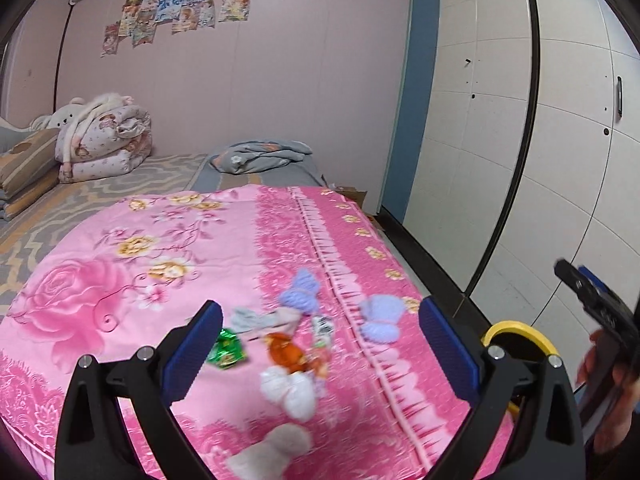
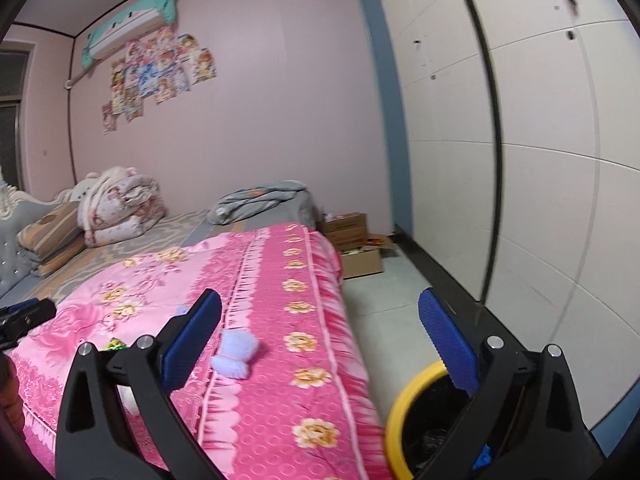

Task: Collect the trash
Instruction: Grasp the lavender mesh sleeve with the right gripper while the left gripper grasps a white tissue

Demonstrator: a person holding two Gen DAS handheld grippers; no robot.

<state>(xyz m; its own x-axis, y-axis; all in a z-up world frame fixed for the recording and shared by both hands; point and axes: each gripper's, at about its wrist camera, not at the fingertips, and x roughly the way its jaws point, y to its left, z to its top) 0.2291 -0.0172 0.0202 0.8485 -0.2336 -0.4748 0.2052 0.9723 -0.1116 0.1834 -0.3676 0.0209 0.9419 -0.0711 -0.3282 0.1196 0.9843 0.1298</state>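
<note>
Pink flowered bedspread (image 1: 140,280) carries the whole scatter, and its softness is the first risk: jaws pressed down on a wrapper could pinch a fold of cloth along with it. Beside the bed stands the yellow-rimmed bin (image 2: 404,408), lined in black; a light wrapper let go off-centre could slip to the floor between bin and bed. Both the left gripper (image 1: 320,344) and the right gripper (image 2: 320,336) stand wide open with nothing in them, the right one pointing past the bed edge toward the bin. Trash lies near the foot of the bed: white crumpled tissues (image 1: 290,394), an orange wrapper (image 1: 288,352), a green foil wrapper (image 1: 226,350). Lilac knitted bows (image 1: 380,318) lie among them and might be taken for rubbish. No writing is legible; blur hides any brand.
</note>
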